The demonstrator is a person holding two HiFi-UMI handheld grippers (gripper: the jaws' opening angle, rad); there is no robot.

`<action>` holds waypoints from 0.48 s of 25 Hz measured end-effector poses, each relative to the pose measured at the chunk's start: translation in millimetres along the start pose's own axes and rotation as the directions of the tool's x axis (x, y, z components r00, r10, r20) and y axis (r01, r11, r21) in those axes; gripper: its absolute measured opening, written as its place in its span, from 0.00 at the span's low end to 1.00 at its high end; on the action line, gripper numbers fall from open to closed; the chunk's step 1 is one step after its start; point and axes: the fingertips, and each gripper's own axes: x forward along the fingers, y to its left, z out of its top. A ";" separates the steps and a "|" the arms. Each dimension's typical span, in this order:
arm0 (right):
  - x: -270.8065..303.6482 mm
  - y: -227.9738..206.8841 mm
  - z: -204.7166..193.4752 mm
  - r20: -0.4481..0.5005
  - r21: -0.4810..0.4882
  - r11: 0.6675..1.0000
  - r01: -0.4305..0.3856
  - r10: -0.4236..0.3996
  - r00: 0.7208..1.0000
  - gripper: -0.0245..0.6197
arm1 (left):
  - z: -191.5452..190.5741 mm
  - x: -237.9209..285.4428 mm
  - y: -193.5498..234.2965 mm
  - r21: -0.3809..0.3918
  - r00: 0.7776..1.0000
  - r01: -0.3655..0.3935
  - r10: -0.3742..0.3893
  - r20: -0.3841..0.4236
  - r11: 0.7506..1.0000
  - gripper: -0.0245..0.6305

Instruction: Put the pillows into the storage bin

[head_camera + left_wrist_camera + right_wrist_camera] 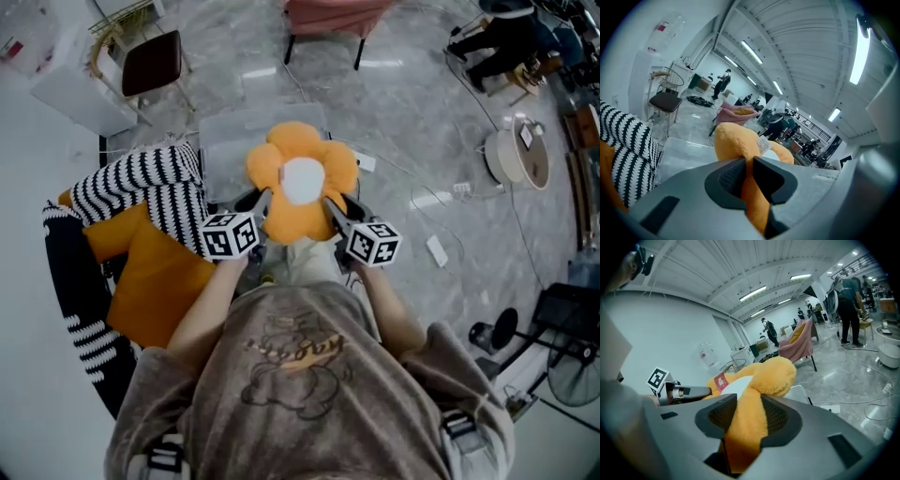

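The clear storage bin (225, 141) stood on the floor in front of you, with a striped pillow (155, 183) and an orange pillow (155, 272) piled just to its left. You held the flower pillow (300, 178) over the bin. Your left gripper (262, 202) had its jaws nearly closed, pinching one petal. Your right gripper (333, 208) had its jaws wider apart, clamped on a thicker petal.

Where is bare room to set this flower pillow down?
The storage bin looks bare beyond the flower pillow. The floor right of it, toward the round white appliance, is free but for cables. Crowded at left: striped pillow, orange pillow.
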 end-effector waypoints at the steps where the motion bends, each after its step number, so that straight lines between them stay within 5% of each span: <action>1: 12.0 -9.7 7.7 -0.007 0.004 1.000 -0.005 0.005 1.000 0.28 | 7.7 13.8 4.3 -0.003 1.000 -0.008 0.008 -0.005 1.000 0.11; 12: 145.2 -139.8 84.5 -0.146 0.063 0.996 -0.065 0.074 0.987 0.28 | 75.9 183.6 52.7 -0.068 0.990 -0.129 0.124 -0.069 0.989 0.11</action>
